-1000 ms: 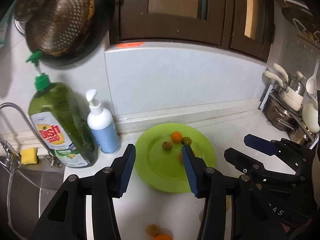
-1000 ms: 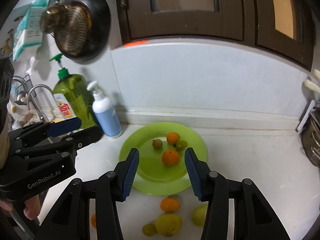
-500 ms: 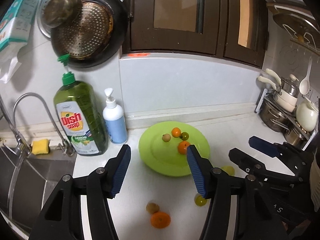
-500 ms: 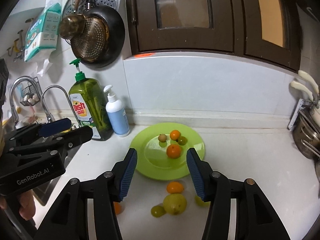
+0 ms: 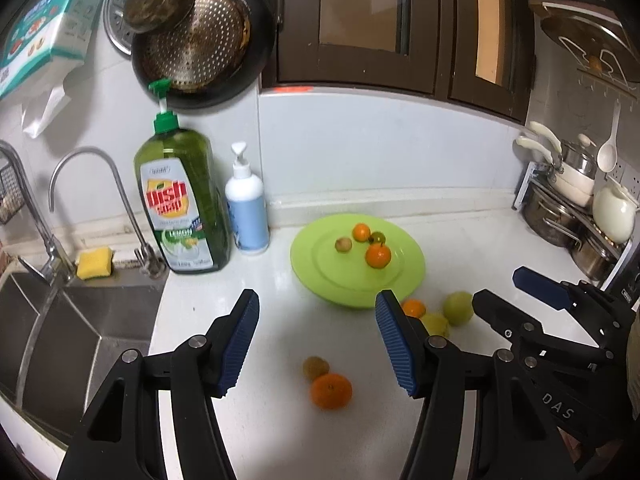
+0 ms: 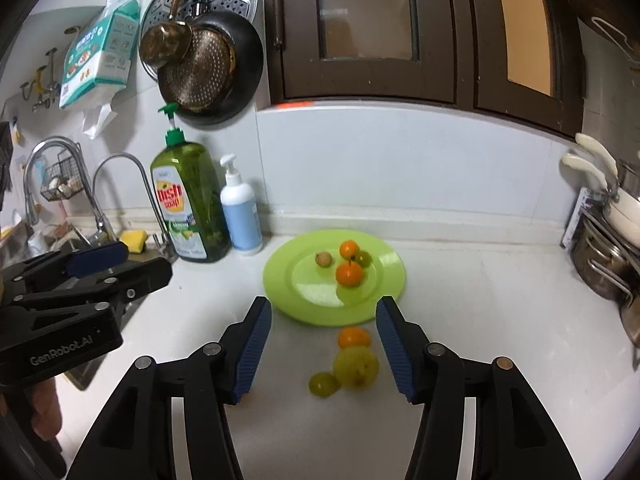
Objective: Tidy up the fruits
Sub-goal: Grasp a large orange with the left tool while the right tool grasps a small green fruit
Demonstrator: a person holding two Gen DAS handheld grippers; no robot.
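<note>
Jaws of both grippers stood apart, empty, above loose fruits awaiting transfer onto the round lime-green plate (image 6: pixel 280 280) on the white worktop (image 6: pixel 480 300).

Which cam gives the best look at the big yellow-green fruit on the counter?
Right wrist: the large yellow-green fruit lies whole and unblocked ahead of the open right gripper. Left wrist shows it only partly, behind the gripper's finger.

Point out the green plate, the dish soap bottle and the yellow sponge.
green plate (image 6: pixel 296 300): right wrist view, bare front-left rim.
dish soap bottle (image 5: pixel 168 200): left wrist view, on its red label.
yellow sponge (image 5: pixel 94 263): left wrist view, middle of its top face.
</note>
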